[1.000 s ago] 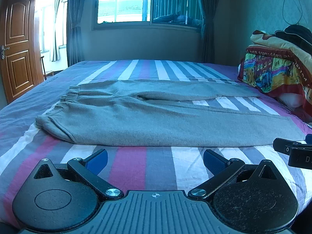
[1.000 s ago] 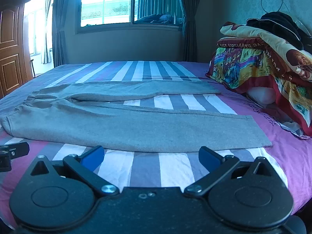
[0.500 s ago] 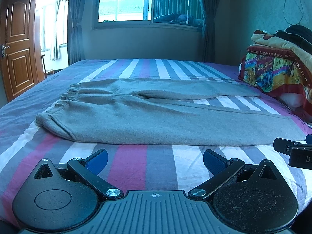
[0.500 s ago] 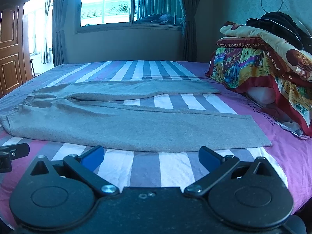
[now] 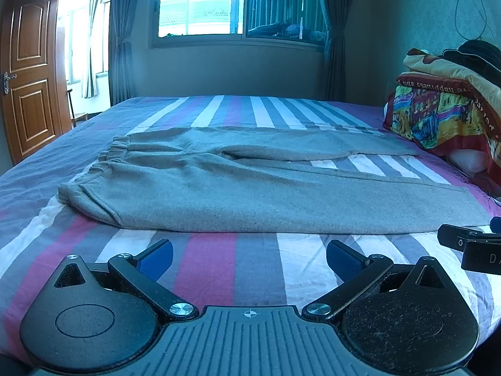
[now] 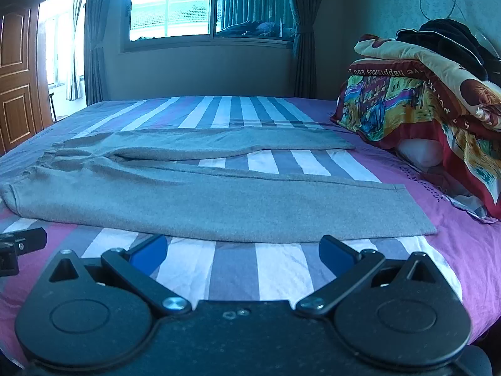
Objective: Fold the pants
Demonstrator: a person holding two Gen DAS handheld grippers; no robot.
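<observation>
Grey pants point(image 5: 250, 194) lie flat on the striped bed point(image 5: 219, 269), waistband at nine o'clock, legs towards three. Left gripper point(image 5: 249, 258) and right gripper point(image 6: 242, 252) hover just short of the near edge, jaws apart, empty. Best to pinch the near leg's edge at both ends together, then lift evenly.

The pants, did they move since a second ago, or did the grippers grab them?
Almost nothing changed. The left gripper crept slightly toward the pants, which look a bit nearer in its view. The right gripper stayed put. Both remain open and empty, just short of the near leg's edge. The pants lie flat on the bed, unfolded.
</observation>
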